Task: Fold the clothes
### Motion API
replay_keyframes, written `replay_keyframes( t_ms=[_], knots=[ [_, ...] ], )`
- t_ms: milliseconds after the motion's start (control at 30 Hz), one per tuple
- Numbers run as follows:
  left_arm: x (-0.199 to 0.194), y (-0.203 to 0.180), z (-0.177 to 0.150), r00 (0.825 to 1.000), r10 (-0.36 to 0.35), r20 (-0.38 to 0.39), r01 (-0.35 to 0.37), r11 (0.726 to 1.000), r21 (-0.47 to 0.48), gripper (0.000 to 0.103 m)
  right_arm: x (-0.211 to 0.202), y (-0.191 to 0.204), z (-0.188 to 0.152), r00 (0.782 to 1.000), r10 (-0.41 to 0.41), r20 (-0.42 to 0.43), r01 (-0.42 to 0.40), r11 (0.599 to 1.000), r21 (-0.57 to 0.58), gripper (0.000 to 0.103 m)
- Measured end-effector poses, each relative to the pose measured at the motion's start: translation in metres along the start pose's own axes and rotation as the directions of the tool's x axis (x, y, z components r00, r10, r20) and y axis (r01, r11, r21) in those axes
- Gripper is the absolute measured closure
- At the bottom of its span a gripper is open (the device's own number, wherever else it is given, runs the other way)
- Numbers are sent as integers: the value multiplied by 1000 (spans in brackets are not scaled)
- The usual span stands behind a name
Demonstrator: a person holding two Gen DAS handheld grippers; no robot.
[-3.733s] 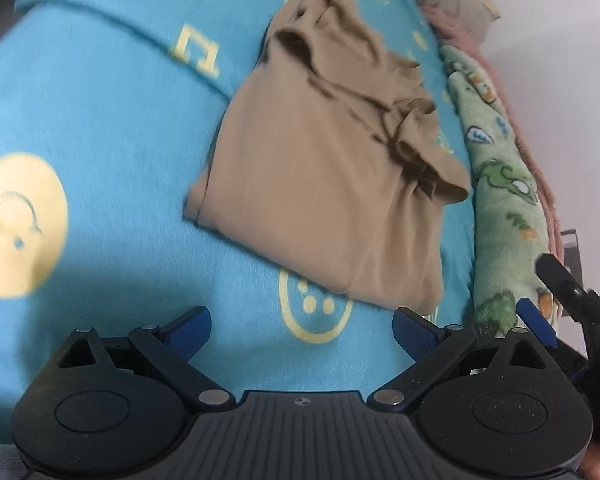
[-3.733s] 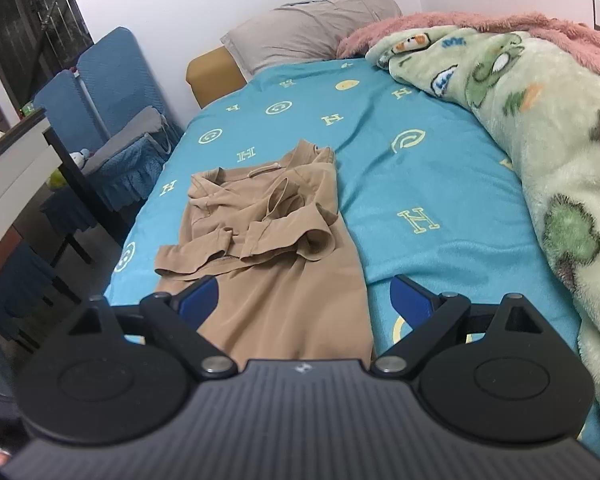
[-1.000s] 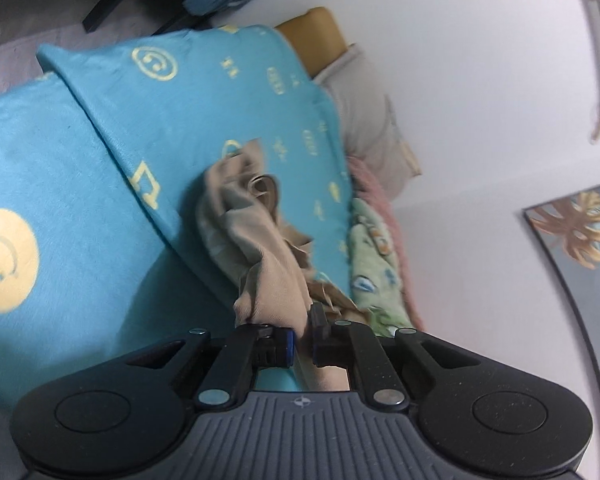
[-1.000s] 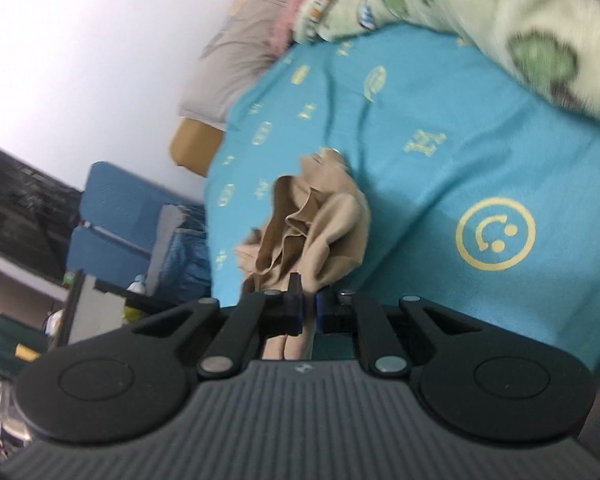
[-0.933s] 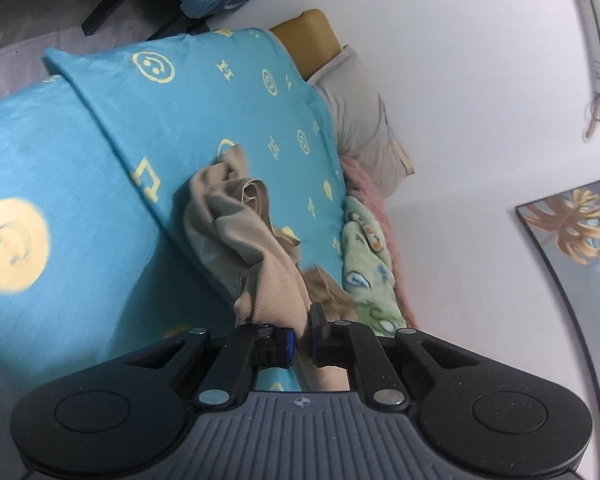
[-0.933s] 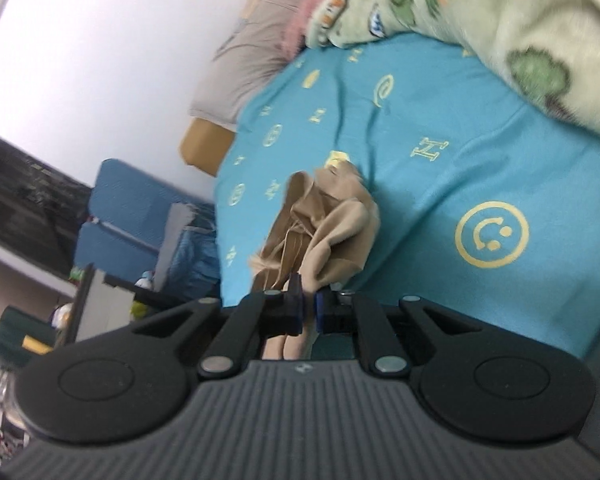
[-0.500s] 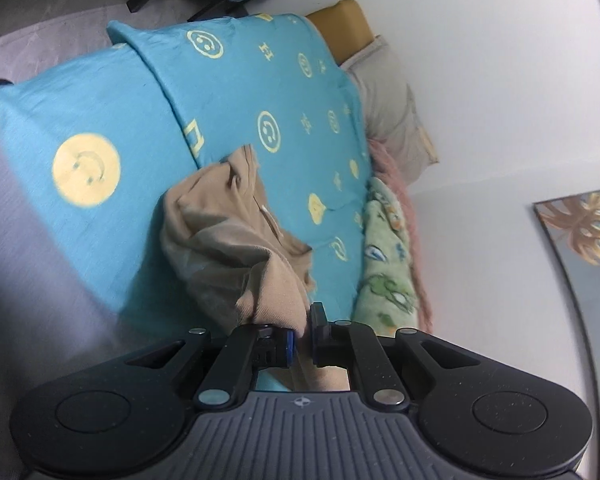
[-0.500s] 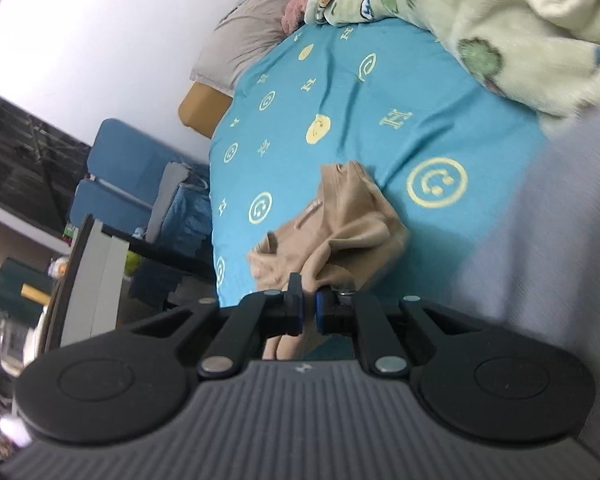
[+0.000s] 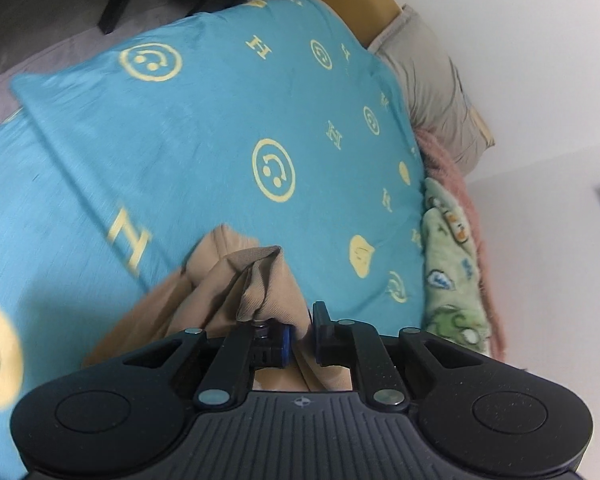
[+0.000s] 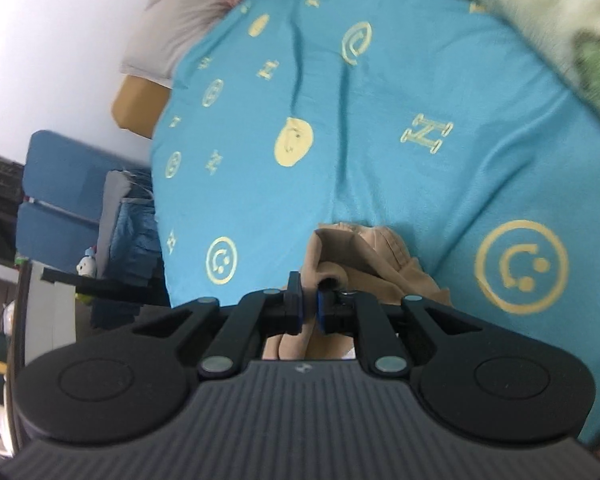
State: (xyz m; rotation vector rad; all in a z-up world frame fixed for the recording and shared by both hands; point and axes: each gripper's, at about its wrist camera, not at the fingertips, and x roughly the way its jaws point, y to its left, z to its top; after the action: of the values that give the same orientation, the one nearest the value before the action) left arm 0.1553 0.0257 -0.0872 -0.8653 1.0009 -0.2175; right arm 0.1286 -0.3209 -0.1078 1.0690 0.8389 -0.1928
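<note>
The left claw (image 9: pixel 300 334) is pinched narrow on a bunched edge of the tan garment (image 9: pixel 256 280), whose cloth rises in folds between and in front of its fingers and trails down onto the turquoise bedsheet (image 9: pixel 204 128). The right claw (image 10: pixel 308 308) is likewise clamped on a fold of the same tan garment (image 10: pixel 364 256), with the rest crumpled just beyond its tips on the bedsheet (image 10: pixel 380 128). A grey pillow (image 9: pixel 432 92) lies at the head of the bed, and a green cartoon-print blanket (image 9: pixel 448 264) runs along the far edge. Blue chairs (image 10: pixel 60 200) stand beside the bed.
</note>
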Motion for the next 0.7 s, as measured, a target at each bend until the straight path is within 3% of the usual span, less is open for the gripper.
replay_keyframes(
  t_ms=[267,633,700],
  knots=[
    [29,33,14,999,-46,-21,46,999,-5,91,35,-21,9,996,55,-69,-52,998,47,91],
    [42,30,27,997,-53,-63,60,990,125,89,52,-19,12,996,30,-85,-28,999,26,91],
    [36,19,21,998,-51,-40,58,977,204,70,48,-18,12,995,47,-84,-46,999,10,89]
  ],
)
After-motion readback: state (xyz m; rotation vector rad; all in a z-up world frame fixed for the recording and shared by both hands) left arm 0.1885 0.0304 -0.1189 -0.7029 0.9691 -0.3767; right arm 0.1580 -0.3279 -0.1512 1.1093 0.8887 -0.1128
